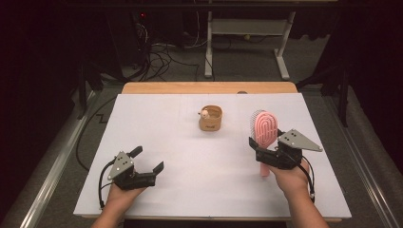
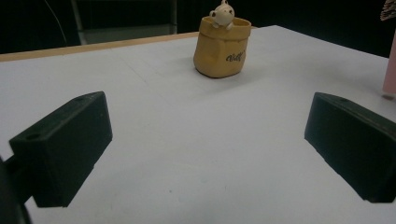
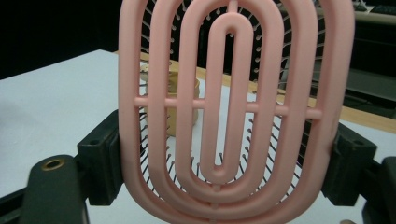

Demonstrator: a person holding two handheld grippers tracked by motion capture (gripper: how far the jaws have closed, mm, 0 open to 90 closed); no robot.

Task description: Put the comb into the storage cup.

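Note:
A pink oval hairbrush (image 1: 264,124) stands upright at the table's right, bristles facing away from me. My right gripper (image 1: 265,148) is shut on it, and in the right gripper view the black jaws press both sides of the brush head (image 3: 233,93) around my right gripper (image 3: 224,161). A tan bag-shaped cup (image 1: 210,118) with a small white figure on its rim sits mid-table. My left gripper (image 1: 148,158) rests low at the front left, open, nothing between its jaws. The left gripper view looks past my left gripper (image 2: 205,144) at the cup (image 2: 222,46), with the pink brush (image 2: 390,70) at the right edge.
A white sheet (image 1: 190,156) covers the table, with a wooden strip (image 1: 209,88) along the far edge. Behind the table are a desk frame's legs (image 1: 208,47) and tangled cables (image 1: 157,59) on the floor. Bare sheet lies between the two grippers.

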